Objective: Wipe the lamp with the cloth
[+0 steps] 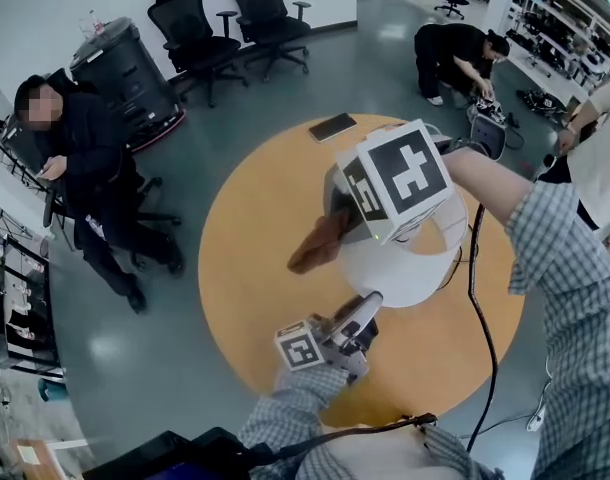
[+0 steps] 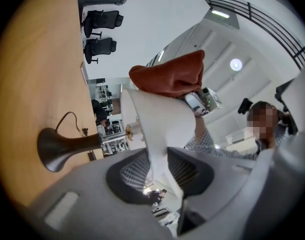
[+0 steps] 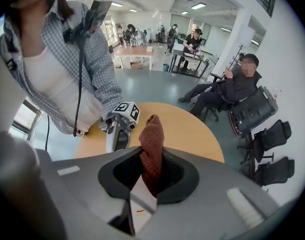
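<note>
A lamp with a white shade (image 1: 410, 268) stands on a round wooden table (image 1: 245, 268). Its dark base (image 2: 57, 146) shows in the left gripper view. My left gripper (image 1: 368, 306) reaches up from the near side, shut on the shade's lower rim (image 2: 155, 134). My right gripper (image 1: 337, 226), under its marker cube (image 1: 397, 176), points steeply down over the shade's left side, shut on a brown cloth (image 1: 315, 246). The cloth (image 2: 167, 76) lies bunched against the shade's upper edge. In the right gripper view the cloth (image 3: 151, 144) sticks out between the jaws, with the left gripper (image 3: 120, 126) beyond it.
A dark phone (image 1: 332, 126) lies at the table's far edge. A black cable (image 1: 475, 268) hangs along the right arm. A seated person (image 1: 85, 168) and office chairs (image 1: 230, 18) are off to the left and behind. Another person crouches at the back right (image 1: 460, 58).
</note>
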